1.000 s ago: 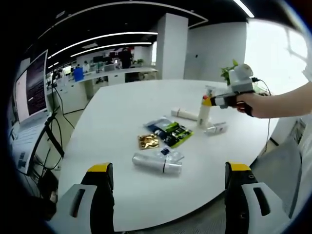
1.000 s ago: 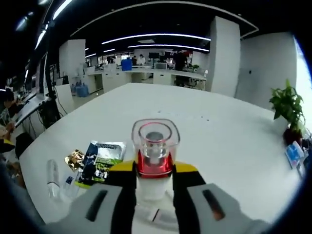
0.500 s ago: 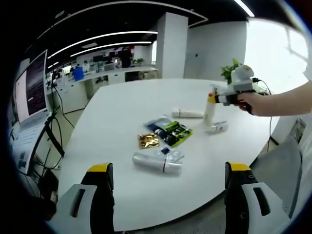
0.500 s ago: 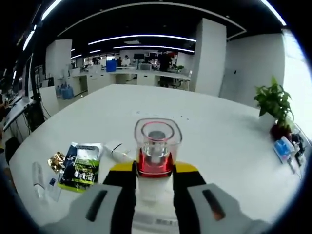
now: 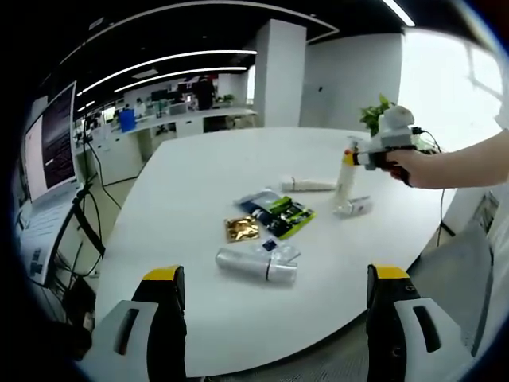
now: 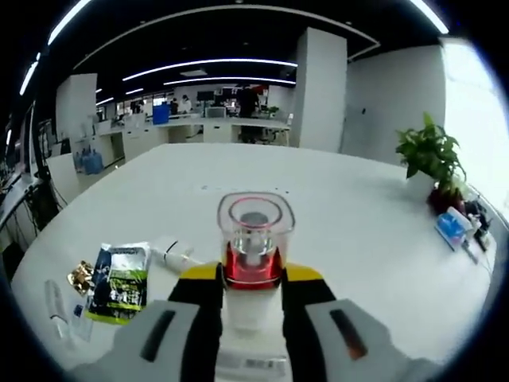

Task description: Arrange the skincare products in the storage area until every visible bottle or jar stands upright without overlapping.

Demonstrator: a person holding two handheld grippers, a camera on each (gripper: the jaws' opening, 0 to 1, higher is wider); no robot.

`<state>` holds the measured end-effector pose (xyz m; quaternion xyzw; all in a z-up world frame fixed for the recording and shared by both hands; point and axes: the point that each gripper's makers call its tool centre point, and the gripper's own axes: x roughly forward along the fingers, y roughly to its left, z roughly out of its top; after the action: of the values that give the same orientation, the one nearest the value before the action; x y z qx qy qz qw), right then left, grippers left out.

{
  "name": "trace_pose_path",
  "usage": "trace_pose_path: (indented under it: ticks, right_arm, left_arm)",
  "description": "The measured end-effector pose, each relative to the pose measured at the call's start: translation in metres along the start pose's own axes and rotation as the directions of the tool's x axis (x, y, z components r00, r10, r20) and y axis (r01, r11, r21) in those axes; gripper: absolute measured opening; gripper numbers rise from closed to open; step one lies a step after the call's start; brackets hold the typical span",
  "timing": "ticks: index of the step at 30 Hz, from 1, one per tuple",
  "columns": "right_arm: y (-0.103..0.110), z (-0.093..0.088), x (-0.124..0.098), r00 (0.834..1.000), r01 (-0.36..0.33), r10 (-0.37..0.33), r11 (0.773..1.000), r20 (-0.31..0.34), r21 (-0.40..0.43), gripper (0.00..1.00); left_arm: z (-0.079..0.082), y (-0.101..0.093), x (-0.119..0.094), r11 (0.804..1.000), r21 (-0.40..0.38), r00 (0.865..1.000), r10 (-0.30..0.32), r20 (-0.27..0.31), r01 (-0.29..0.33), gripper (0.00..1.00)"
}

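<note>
Currently the right gripper [image 6: 253,296] is clamped on a white pump bottle [image 6: 254,267] with a red collar and clear cap: both yellow-tipped fingers [image 6: 199,274] press its sides just below the collar, and the cap rises above and between them. Seen in the left gripper view, that same right gripper [image 5: 359,157] holds the pump bottle [image 5: 345,177] upright at the far side of the white table [image 5: 199,183], with a person's hand [image 5: 402,165] behind it. Just beside the bottle's base lie a white tube [image 5: 308,185] on the side toward the table's far edge and a small clear bottle [image 5: 353,208] on the near side, both on their sides. The left gripper [image 5: 270,298] is wide open, fingers [image 5: 163,278] far apart and holding nothing, near the table edge. Ahead of and between its fingers lies a clear bottle [image 5: 256,265] on its side; beyond it lie a gold sachet [image 5: 242,229] and a blue-and-green packet [image 5: 278,213].
</note>
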<state>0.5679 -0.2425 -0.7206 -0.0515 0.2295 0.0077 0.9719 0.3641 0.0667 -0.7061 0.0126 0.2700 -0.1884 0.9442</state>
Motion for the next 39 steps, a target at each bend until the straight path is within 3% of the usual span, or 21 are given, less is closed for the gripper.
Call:
trace_pose_path:
  ticks: [17, 39]
  right_arm:
    - [0.002, -0.002, -0.002, 1.000, -0.016, 0.016, 0.998, -0.005, -0.054, 0.30]
    - [0.009, -0.034, -0.031, 0.988, -0.143, 0.141, 0.989, -0.059, -0.029, 0.59]
  left_arm:
    - [0.001, -0.001, -0.001, 1.000, 0.004, 1.000, -0.001, 0.003, 0.001, 0.93]
    - [0.001, -0.003, -0.001, 1.000, 0.028, 1.000, -0.012, 0.012, 0.011, 0.94]
